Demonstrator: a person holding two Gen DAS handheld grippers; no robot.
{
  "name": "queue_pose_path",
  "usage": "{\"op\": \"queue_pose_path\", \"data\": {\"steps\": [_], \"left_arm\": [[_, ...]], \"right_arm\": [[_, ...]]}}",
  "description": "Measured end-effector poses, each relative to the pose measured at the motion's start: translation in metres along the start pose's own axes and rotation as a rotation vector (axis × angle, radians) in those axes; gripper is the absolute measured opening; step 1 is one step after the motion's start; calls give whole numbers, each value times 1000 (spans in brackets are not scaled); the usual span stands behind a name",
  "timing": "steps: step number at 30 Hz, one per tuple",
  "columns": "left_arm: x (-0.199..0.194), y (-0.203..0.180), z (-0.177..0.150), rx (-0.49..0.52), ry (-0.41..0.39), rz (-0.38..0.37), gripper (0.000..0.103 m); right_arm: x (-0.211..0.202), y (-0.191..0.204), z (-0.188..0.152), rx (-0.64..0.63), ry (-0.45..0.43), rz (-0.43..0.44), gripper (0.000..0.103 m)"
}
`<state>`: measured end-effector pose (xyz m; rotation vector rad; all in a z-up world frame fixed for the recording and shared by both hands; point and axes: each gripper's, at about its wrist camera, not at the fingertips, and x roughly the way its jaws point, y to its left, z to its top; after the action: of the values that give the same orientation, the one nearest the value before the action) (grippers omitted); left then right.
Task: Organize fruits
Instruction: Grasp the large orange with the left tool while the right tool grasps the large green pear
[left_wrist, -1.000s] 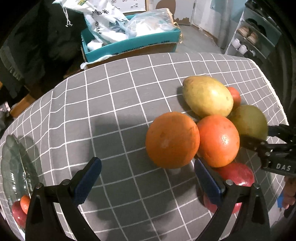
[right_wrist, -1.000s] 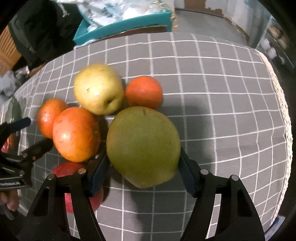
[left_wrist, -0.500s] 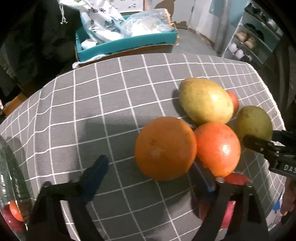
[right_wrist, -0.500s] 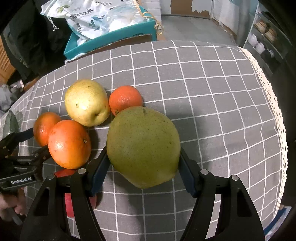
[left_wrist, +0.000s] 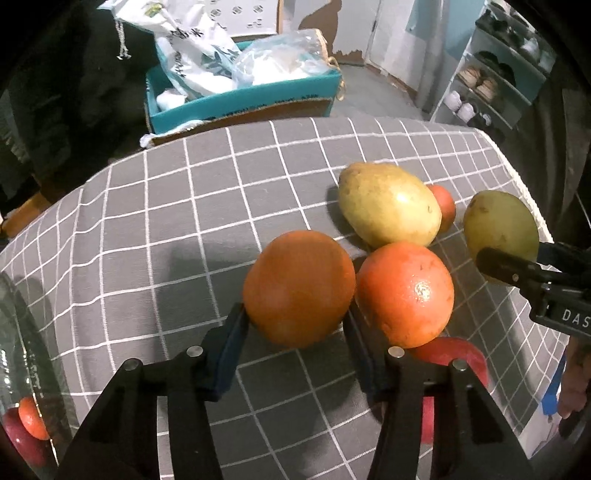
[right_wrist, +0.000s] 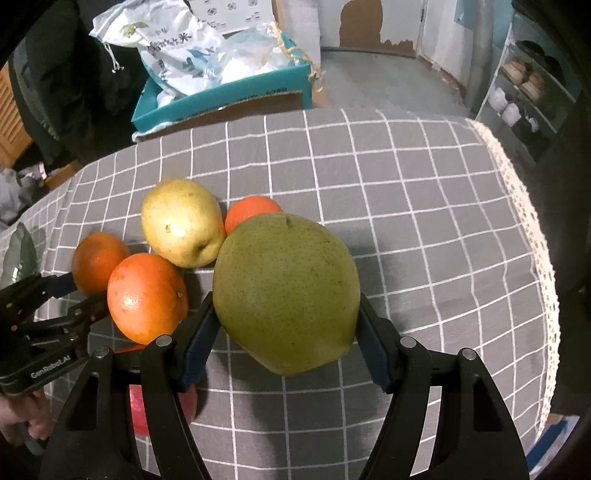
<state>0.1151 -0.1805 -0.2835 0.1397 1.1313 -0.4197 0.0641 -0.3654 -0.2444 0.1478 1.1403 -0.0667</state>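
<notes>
My left gripper (left_wrist: 295, 332) is shut on a large orange (left_wrist: 299, 288), its blue pads pressed on both sides. My right gripper (right_wrist: 286, 336) is shut on a green pear (right_wrist: 286, 291) and holds it above the checked cloth; the pear also shows in the left wrist view (left_wrist: 500, 225). Beside them on the cloth lie a second orange (left_wrist: 404, 293), a yellow pear (left_wrist: 388, 205), a small orange (right_wrist: 249, 216) and a red apple (left_wrist: 448, 365). The held orange also shows in the right wrist view (right_wrist: 98, 260).
A glass plate (left_wrist: 22, 369) at the table's left edge holds a red apple and a small orange. A teal box (left_wrist: 243, 99) with bags stands behind the table. The cloth's lace edge (right_wrist: 532, 236) marks the table's right side. A shoe rack (left_wrist: 495, 81) stands far right.
My left gripper moved forward and closed its jaws on the large orange. My right gripper lifted the green pear up and back from the other fruit.
</notes>
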Motion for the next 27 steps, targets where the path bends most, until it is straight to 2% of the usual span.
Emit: {"op": "queue_pose_path", "data": {"steps": [4,15,21,27], "left_arm": [[-13,2,4,-2,-34,1,52],[-15,3,-5,11,-21,-5,54],[-4,4,-4,-7,2,-19,60],[6,1,-1,-3,12,-32,60]], "right_arm": [[-9,4,1,-16,-24,-23,70],[-12,8,-2,-18,-13,-12,70],[-10,9,-2,-21,-13,0,70],[-7,6,-4,-13,-1,3,70]]}}
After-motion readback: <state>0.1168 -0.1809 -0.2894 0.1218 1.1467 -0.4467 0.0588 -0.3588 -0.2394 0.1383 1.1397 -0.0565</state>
